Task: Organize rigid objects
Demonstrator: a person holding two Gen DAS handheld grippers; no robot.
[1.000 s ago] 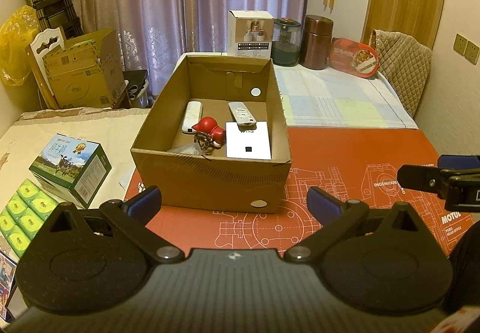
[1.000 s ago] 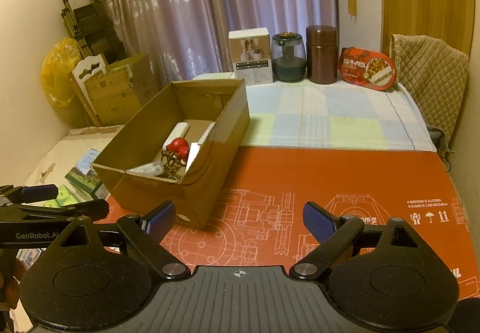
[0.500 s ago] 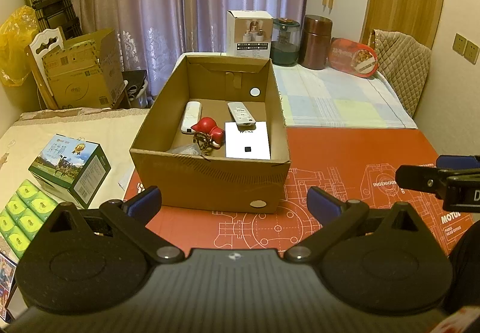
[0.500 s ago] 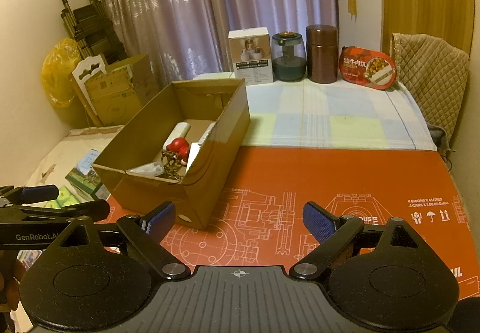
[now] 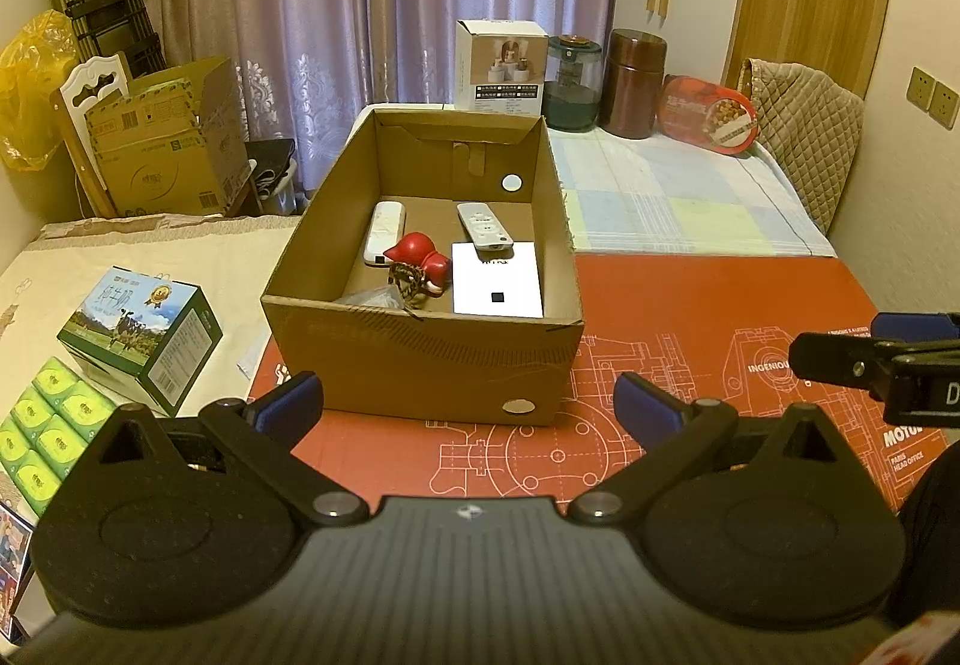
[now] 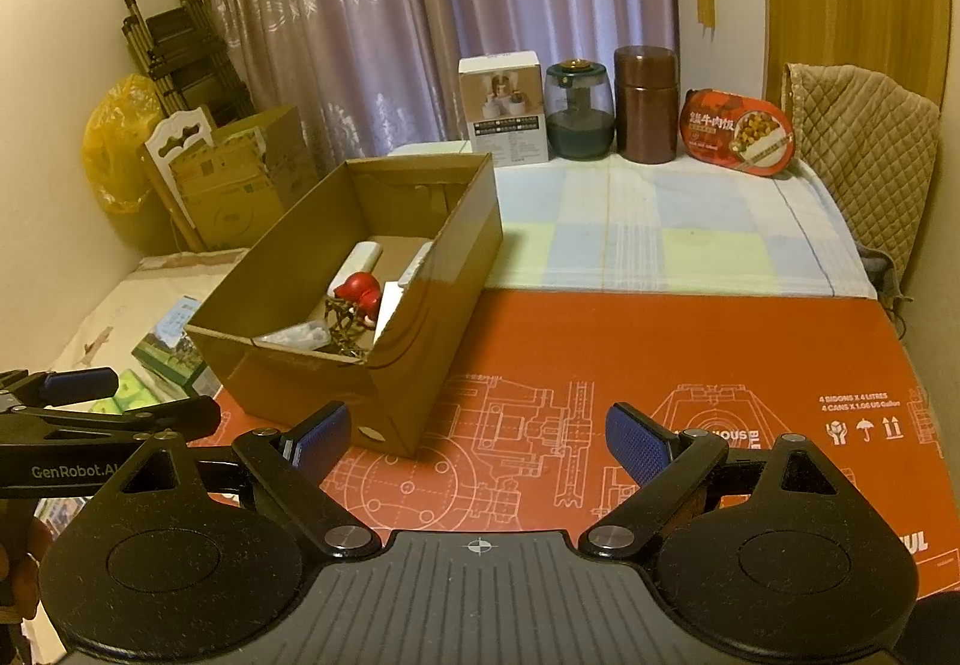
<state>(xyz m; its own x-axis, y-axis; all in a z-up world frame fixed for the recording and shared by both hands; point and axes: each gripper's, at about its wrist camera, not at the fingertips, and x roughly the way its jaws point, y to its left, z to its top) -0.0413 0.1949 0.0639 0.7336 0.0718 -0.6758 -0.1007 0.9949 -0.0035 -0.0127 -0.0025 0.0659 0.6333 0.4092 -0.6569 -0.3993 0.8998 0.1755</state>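
Nothing of note had moved since the earlier frames; both tongs and all contents stood as before.

Left gripper [image 5: 468, 401]: jaws spread wide, nothing held, hovering low over the red mat [image 5: 690, 317]. Its blue pads [image 5: 291, 400] flanked the near wall of the cardboard box [image 5: 420, 353], which lay straight ahead and close.

Right gripper [image 6: 477, 440]: jaws likewise wide apart and empty, over the same mat; the box stood ahead and to its left, near the left fingertip. The left gripper's side showed at the far left edge of this view.

Box contents, as seen ahead of the left gripper:
- white remote [image 5: 384, 233], lying flat at the far left of the floor;
- grey-white remote [image 5: 485, 226], farther back and right, its near end resting on the white card;
- white card [image 5: 497, 278] with a small black square, flat at the near right;
- red figurine [image 5: 417, 256] (shape not clear), between the white remote and the card, touching a brownish chain-like tangle [image 5: 408, 278] just nearer;
- clear plastic wrapper [image 5: 372, 298], against the near wall.

Beyond the box: white carton [image 5: 501, 65], green jar [image 5: 573, 83], brown canister [image 5: 636, 83], red food tray [image 5: 708, 116], in a row on the checked cloth [image 5: 690, 203]. Left of the left gripper: milk carton [image 5: 141, 338].
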